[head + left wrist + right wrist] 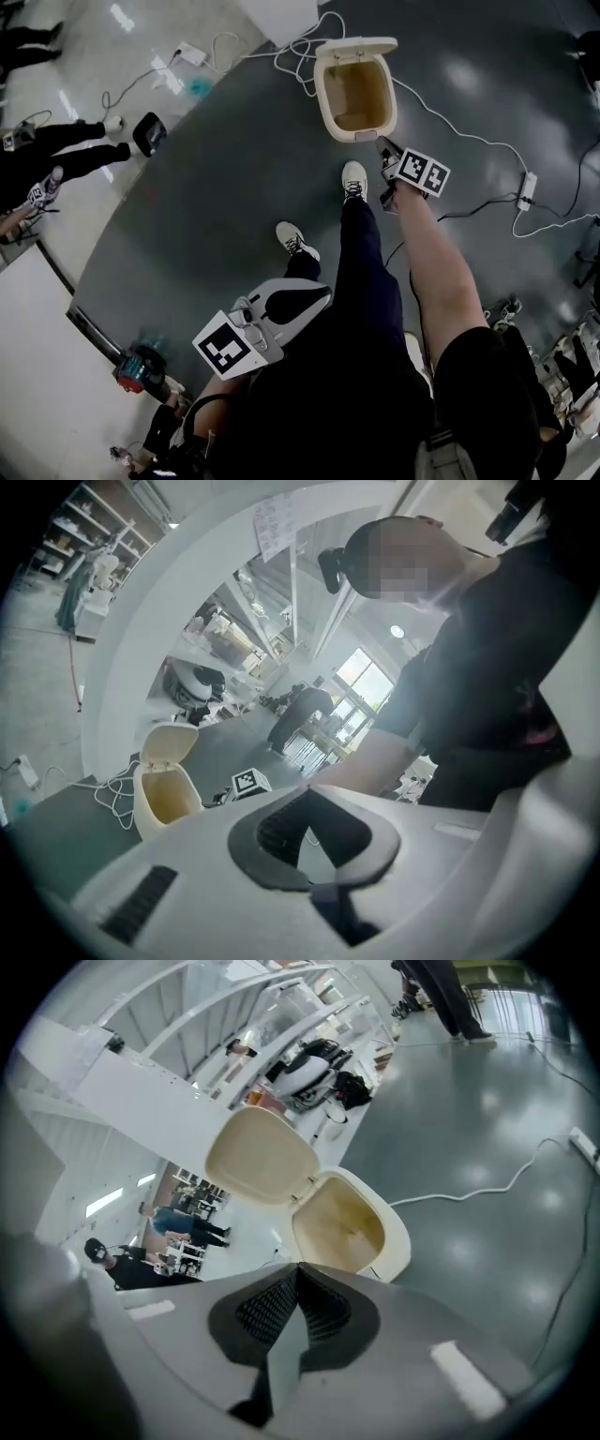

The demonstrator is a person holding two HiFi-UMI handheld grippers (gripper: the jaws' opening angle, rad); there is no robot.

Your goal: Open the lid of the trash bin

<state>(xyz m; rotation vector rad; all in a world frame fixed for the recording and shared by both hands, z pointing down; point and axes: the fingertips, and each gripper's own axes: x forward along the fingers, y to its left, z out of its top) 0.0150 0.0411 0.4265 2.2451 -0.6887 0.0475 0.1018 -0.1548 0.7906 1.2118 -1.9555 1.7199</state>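
Note:
The cream trash bin (pixel 356 98) stands on the grey floor ahead of me, its lid (pixel 356 47) tipped back and its inside bare. My right gripper (pixel 383 146) hovers just off the bin's near right corner, apart from it, jaws shut on nothing. In the right gripper view the bin (pixel 354 1232) and raised lid (pixel 261 1157) lie just beyond the closed right gripper (pixel 298 1277). My left gripper (pixel 322 294) is held low by my legs, far from the bin, and is shut and empty. The left gripper view shows the left gripper (pixel 306 803) and the bin (pixel 164 797) off at the left.
White cables (pixel 450 122) and a power strip (pixel 527 187) trail over the floor around and to the right of the bin. My shoes (pixel 353 178) stand just short of it. Other people's legs (pixel 66 155) and a black device (pixel 148 133) are at the left.

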